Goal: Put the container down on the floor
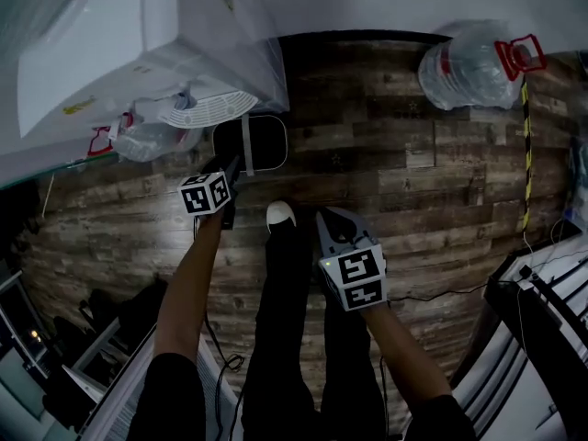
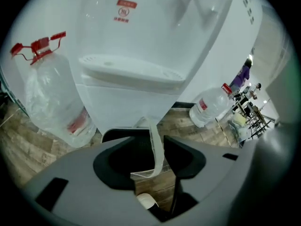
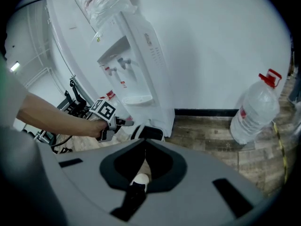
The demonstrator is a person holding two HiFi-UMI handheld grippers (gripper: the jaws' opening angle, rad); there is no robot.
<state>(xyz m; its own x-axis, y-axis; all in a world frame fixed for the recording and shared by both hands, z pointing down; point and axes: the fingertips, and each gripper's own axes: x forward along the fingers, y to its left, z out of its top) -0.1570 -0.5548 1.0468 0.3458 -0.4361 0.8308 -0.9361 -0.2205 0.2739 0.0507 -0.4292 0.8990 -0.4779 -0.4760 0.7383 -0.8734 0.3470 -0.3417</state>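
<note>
Ahead of you: white water dispenser (image 1: 110,53). One clear jug (image 2: 51,93) just beside its base; second jug (image 1: 469,67) well apart, at your right.

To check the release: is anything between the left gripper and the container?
Nothing visible. The left gripper is open around a clear strip, seemingly of the container, which is on the floor.

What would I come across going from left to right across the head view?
Left water bottle → left gripper → white shoe → right gripper → right water bottle. The black container overlaps the left gripper and the shoe, so it is left out.
</note>
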